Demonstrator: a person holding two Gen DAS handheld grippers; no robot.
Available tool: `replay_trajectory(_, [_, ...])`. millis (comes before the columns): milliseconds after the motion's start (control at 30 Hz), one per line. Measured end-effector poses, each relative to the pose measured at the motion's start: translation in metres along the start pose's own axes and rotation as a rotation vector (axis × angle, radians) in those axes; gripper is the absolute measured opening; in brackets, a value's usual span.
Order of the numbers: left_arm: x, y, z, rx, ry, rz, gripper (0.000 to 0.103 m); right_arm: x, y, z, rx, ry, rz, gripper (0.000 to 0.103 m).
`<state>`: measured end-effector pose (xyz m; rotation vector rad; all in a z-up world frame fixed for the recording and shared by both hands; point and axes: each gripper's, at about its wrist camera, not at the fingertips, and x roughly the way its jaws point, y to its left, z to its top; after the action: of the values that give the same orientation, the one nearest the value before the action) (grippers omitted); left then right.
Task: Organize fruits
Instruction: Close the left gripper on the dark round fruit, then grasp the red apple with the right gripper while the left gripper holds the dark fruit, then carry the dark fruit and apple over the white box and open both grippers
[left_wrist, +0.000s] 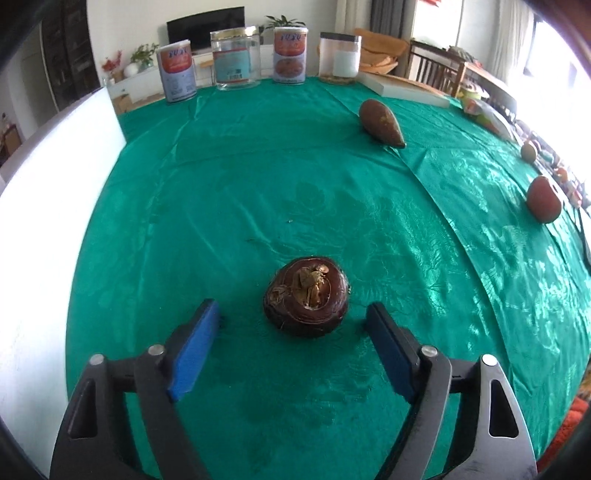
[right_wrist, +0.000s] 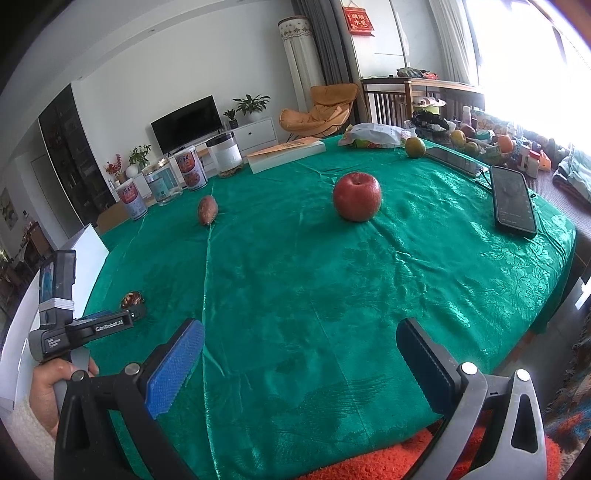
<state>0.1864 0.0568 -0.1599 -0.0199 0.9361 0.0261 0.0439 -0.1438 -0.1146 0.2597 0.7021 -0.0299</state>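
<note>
A dark brown round fruit (left_wrist: 306, 297) with a dried stem scar lies on the green tablecloth, just ahead of and between the tips of my open left gripper (left_wrist: 293, 314), not touched. It shows partly behind the left gripper in the right wrist view (right_wrist: 132, 298). A brown pointed fruit (left_wrist: 380, 123) (right_wrist: 207, 209) lies farther back. A red apple (right_wrist: 356, 196) (left_wrist: 543, 199) stands mid-table, well ahead of my open, empty right gripper (right_wrist: 301, 330), which is near the table's front edge. An orange-green citrus (right_wrist: 414, 147) sits at the back right.
Two tins (left_wrist: 176, 72) (left_wrist: 290, 55), a glass jar (left_wrist: 236, 59) and a white canister (left_wrist: 340, 55) line the far edge. A flat box (right_wrist: 286, 152), a plastic bag (right_wrist: 375, 134), two phones (right_wrist: 512, 201) (right_wrist: 456, 160) and a fruit basket (right_wrist: 480, 146) occupy the right. A white board (left_wrist: 48, 206) stands at left.
</note>
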Motion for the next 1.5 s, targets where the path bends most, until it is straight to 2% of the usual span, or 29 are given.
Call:
replay_trajectory(33, [-0.001, 0.001, -0.001, -0.001, -0.009, -0.003, 0.069, 0.001, -0.003, 0.0, 0.015, 0.007, 0.01, 0.103])
replay_trajectory(100, [-0.004, 0.003, -0.001, -0.004, -0.025, -0.015, 0.045, 0.005, -0.01, 0.001, 0.053, 0.029, 0.031, 0.103])
replay_trajectory(200, [-0.007, 0.004, -0.002, 0.0, -0.016, -0.033, 0.045, 0.014, -0.027, 0.007, 0.144, 0.081, 0.096, 0.103])
replay_trajectory(267, [-0.009, 0.005, -0.003, -0.003, -0.011, -0.054, 0.045, 0.026, -0.044, 0.023, 0.213, 0.097, 0.119, 0.103])
replay_trajectory(400, [-0.012, 0.004, -0.007, -0.014, -0.007, -0.066, 0.045, 0.069, -0.073, 0.08, 0.209, 0.115, 0.013, 0.103])
replay_trajectory(533, [-0.015, 0.003, -0.01, -0.027, -0.003, -0.078, 0.045, 0.132, -0.071, 0.123, 0.103, 0.183, -0.061, 0.103])
replay_trajectory(700, [-0.016, 0.002, -0.012, -0.021, 0.0, -0.076, 0.045, 0.184, -0.05, 0.143, 0.001, 0.215, -0.166, 0.103])
replay_trajectory(800, [-0.016, 0.003, -0.011, -0.022, 0.005, -0.078, 0.045, 0.204, -0.055, 0.147, 0.027, 0.268, -0.247, 0.103])
replay_trajectory(867, [-0.016, 0.002, -0.011, -0.02, 0.004, -0.077, 0.045, 0.208, -0.064, 0.148, 0.064, 0.292, -0.254, 0.102])
replay_trajectory(900, [-0.015, 0.001, -0.012, -0.017, 0.002, -0.074, 0.045, 0.208, -0.068, 0.149, 0.077, 0.288, -0.253, 0.091])
replay_trajectory(933, [-0.015, 0.001, -0.012, -0.012, -0.002, -0.071, 0.045, 0.207, -0.07, 0.149, 0.082, 0.288, -0.224, 0.068])
replay_trajectory(1000, [-0.015, -0.001, -0.013, -0.002, -0.006, -0.063, 0.045, 0.204, -0.071, 0.149, 0.066, 0.311, -0.227, 0.068])
replay_trajectory(1067, [-0.015, -0.001, -0.012, -0.002, -0.002, -0.062, 0.045, 0.199, -0.071, 0.145, 0.074, 0.337, -0.193, 0.068])
replay_trajectory(1300, [-0.029, 0.003, -0.011, -0.051, 0.011, -0.117, 0.045, 0.158, -0.057, 0.118, 0.169, 0.393, 0.06, 0.068])
replay_trajectory(1500, [-0.057, -0.002, -0.012, -0.045, 0.006, -0.17, 0.044, 0.128, -0.024, 0.09, 0.182, 0.442, 0.228, 0.068])
